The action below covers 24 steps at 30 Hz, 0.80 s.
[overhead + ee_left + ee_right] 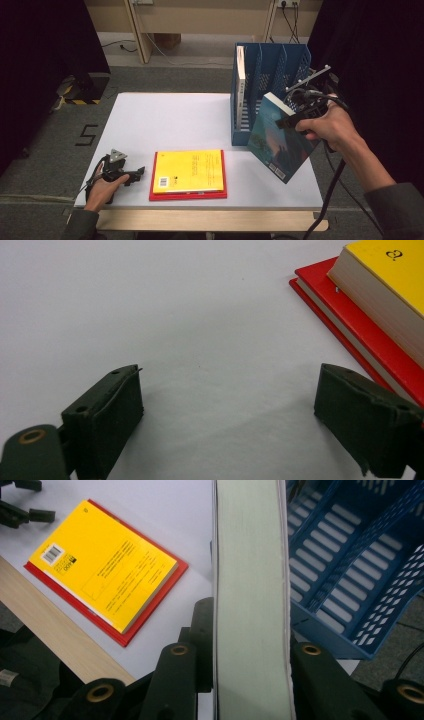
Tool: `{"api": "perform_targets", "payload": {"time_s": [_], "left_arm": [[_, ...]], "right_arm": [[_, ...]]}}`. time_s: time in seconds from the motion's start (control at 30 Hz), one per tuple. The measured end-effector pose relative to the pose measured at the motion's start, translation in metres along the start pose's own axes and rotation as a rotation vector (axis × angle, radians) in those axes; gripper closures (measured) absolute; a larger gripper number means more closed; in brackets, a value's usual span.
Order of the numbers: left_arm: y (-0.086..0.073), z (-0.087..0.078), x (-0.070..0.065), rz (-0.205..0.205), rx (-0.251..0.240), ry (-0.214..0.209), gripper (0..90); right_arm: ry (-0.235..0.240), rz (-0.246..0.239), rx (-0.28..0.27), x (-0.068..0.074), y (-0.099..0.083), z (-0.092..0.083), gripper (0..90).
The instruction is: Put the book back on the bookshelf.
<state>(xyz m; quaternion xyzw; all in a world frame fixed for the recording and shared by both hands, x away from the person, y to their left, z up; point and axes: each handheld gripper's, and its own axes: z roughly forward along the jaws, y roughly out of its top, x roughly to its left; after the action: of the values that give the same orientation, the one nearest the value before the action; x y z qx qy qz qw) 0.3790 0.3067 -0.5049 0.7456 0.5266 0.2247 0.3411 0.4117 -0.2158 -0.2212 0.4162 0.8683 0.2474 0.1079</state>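
Broadly, the white surface [165, 120] carries a blue file rack [270, 65] at its far right, one white book [241, 75] already standing in its leftmost slot, and a yellow book [189, 170] stacked on a red book [187, 196] near the front edge. Above the surface, tilted in front of the rack, a teal book [272, 140] is clamped across its thickness by the right gripper [290, 120], fingers [200, 645] pressing both covers. It looks stiff and moderately heavy, with glossy covers likely to slip; a grip near the middle of the fore-edge seems steadiest. The left gripper [140, 172] rests on the surface, its fingers [107, 415] spread and empty.
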Motion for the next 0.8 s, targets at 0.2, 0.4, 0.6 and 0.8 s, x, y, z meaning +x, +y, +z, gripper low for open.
{"api": "perform_targets", "payload": {"time_s": [0.2, 0.4, 0.6, 0.8], "left_arm": [[0.0, 0.0, 0.0, -0.001, -0.001, -0.001, 10.9], [0.0, 0.0, 0.0, -0.002, -0.001, -0.001, 10.9], [0.0, 0.0, 0.0, -0.002, -0.001, -0.002, 10.8], [0.0, 0.0, 0.0, -0.001, -0.001, -0.002, 10.7]], "right_arm": [[0.003, 0.02, -0.058, -0.003, 0.01, -0.014, 73.9], [-0.004, 0.031, -0.093, -0.01, 0.021, -0.024, 73.9], [-0.043, 0.045, -0.095, -0.017, 0.036, -0.029, 73.5], [-0.087, 0.062, -0.086, -0.028, 0.053, -0.032, 73.6]]}}
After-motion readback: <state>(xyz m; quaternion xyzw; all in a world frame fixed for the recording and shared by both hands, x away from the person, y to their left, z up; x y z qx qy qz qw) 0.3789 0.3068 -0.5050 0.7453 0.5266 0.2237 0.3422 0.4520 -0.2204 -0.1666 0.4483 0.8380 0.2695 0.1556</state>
